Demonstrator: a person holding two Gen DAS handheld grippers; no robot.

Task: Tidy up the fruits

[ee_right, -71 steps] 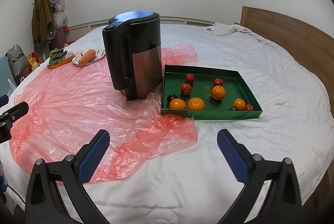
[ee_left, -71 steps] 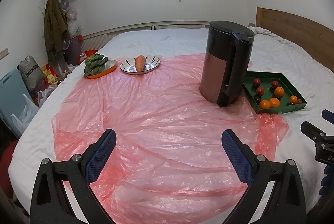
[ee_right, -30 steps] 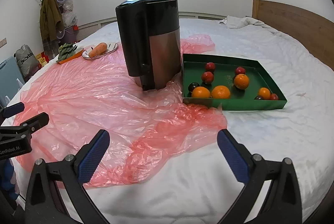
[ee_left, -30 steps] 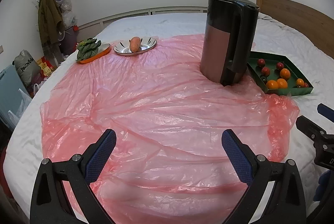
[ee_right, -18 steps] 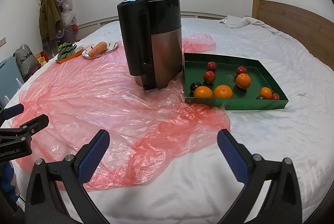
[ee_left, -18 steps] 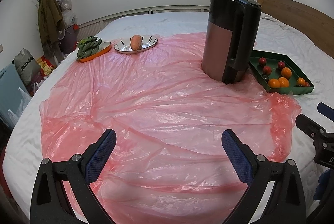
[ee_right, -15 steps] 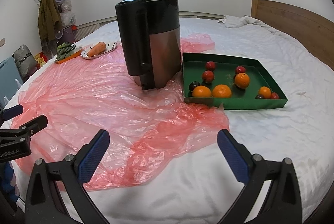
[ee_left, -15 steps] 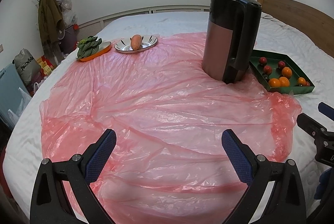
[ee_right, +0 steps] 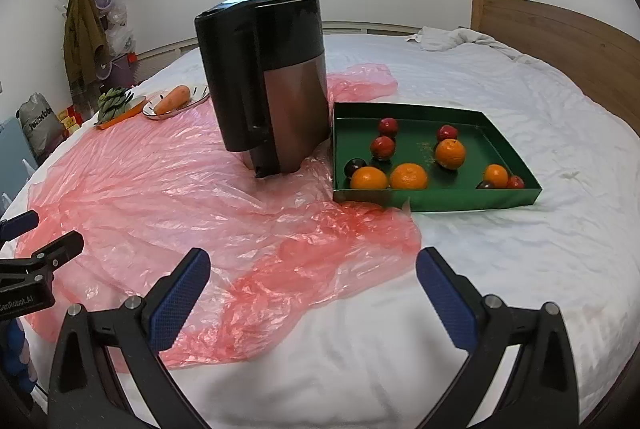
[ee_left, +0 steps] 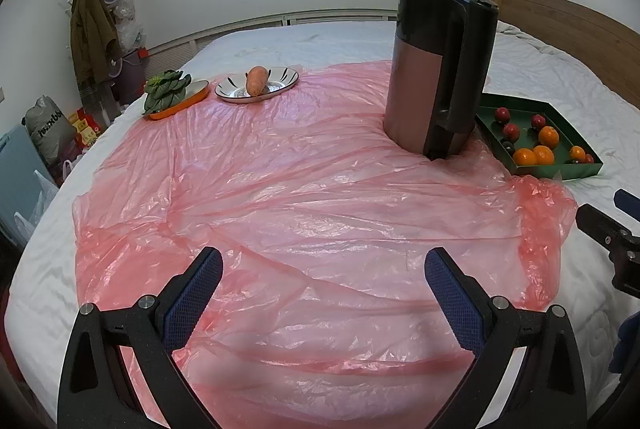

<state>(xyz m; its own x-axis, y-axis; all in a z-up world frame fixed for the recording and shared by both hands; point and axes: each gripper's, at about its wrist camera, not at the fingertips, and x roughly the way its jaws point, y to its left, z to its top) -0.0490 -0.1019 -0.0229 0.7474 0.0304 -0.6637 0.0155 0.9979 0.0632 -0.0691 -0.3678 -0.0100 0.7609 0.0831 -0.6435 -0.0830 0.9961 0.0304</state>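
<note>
Both tongs spread wide and empty, right gripper (ee_right: 312, 283) over the bed's near edge facing the green tray (ee_right: 440, 206) of oranges and plums beside the juicer (ee_right: 266, 77), left gripper (ee_left: 323, 285) above pink plastic sheet (ee_left: 280, 197), likely poised for picking.

A thin, glossy pink plastic sheet (ee_left: 304, 197) lies crinkled over the bed's (ee_right: 520, 249) matt white quilted cloth. The appliance (ee_right: 268, 81) has a shiny black plastic top and a brushed coppery metal body. The green tray (ee_right: 440, 199) looks like smooth matt card. The headboard (ee_right: 560, 41) is plain wood.
</note>
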